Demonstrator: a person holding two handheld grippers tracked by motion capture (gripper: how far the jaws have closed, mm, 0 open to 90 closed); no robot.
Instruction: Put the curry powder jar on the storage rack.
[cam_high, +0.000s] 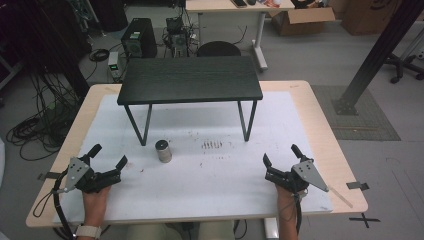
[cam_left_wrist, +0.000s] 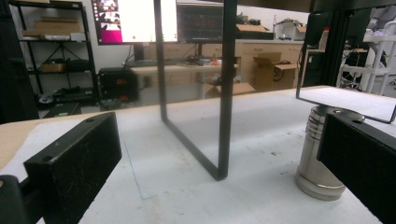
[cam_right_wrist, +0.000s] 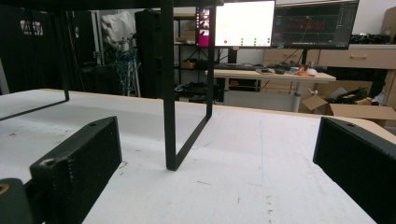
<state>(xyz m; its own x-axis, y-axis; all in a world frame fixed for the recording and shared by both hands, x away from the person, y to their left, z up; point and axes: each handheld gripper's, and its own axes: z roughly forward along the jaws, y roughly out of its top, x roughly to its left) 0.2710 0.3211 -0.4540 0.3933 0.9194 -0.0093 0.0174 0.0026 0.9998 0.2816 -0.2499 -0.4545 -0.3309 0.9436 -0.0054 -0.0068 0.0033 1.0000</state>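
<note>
A white mat covers the pale wooden tabletop (cam_high: 320, 125); grey floor, cables and cardboard boxes surround it. A small black metal-legged stand (cam_high: 190, 80) occupies the far half. The short silver metal cylinder (cam_high: 163, 151) stands upright near its left legs, partly hidden by a jaw in the left gripper view. The left gripper (cam_high: 109, 157) and right gripper (cam_high: 281, 153) are held empty at the near corners, jaws apart.
</note>
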